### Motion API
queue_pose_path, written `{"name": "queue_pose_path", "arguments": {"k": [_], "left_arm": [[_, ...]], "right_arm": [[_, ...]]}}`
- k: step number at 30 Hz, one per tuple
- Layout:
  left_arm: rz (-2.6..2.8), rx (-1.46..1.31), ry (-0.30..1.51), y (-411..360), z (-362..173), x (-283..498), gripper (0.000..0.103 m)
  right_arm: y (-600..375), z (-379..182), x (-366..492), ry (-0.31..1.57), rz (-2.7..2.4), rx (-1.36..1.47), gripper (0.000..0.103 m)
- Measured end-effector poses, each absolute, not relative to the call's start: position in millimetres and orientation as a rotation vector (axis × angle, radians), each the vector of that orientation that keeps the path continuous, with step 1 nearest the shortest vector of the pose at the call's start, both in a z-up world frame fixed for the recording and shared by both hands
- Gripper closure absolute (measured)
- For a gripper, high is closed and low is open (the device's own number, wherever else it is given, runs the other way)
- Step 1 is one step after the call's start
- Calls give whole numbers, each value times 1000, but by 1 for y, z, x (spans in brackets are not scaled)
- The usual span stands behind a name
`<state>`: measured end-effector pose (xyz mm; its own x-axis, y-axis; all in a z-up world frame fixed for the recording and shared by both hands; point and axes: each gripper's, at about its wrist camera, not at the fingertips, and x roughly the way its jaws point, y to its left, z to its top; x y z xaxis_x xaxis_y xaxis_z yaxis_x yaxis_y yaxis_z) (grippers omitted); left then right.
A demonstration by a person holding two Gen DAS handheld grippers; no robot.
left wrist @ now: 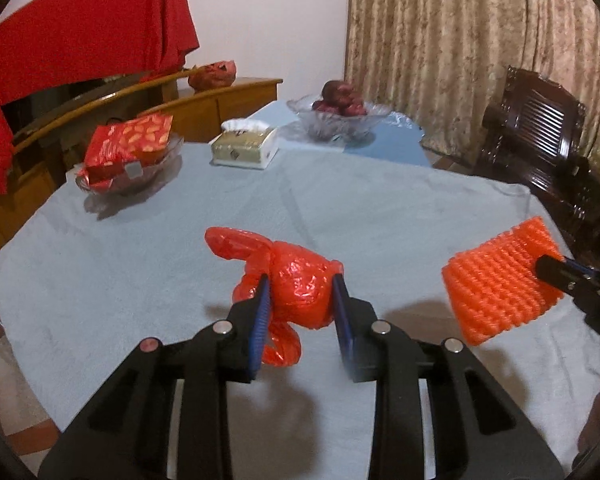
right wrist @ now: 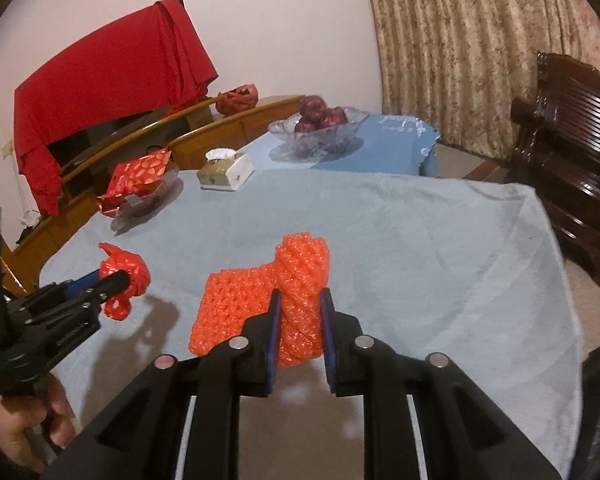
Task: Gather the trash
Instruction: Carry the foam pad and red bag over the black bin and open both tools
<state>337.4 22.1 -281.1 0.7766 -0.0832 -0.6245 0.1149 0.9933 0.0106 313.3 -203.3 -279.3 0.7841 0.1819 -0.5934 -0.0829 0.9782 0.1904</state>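
A: What does the left gripper (left wrist: 302,300) have?

B: Its two blue pads pinch a crumpled red plastic bag (left wrist: 296,288) from either side. The bag hangs clear above the pale blue tablecloth (left wrist: 380,216), a knotted tail curling under the left pad and a loose ear sticking up to the left.

A: And the right gripper (right wrist: 300,312)?

B: Its pads are squeezed on an orange foam fruit net (right wrist: 260,304). One part of the net is rolled upright between the pads; the rest hangs flat to the left of them. It too is off the cloth, with its shadow below.

A: Are the two pieces of trash close together?

B: Side by side, but apart, each in its own gripper over the near end of the table.

A: What else is on the table?

B: At the far end, a glass bowl of dark red fruit (right wrist: 320,124), apples perhaps, though they are too blurred to say. Nearer stands a tissue box (left wrist: 246,148), and to the left a glass dish with red packets (left wrist: 130,152).

A: Anyone visible?

B: A hand (right wrist: 24,428) gripping the left gripper's handle, in the right wrist view.
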Motion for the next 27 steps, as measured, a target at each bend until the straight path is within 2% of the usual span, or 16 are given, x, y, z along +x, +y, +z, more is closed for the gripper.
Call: {"name": "queue_pose_path", "arguments": {"k": [11,27], "left_arm": [[-197,54,653,-65,-250,277,74],[-411,70,651,-240,-227,183,74]], "right_arm": [[-282,-244,242,596,26,164,85],[-438,-227,115,558,-240,175,85]]}}
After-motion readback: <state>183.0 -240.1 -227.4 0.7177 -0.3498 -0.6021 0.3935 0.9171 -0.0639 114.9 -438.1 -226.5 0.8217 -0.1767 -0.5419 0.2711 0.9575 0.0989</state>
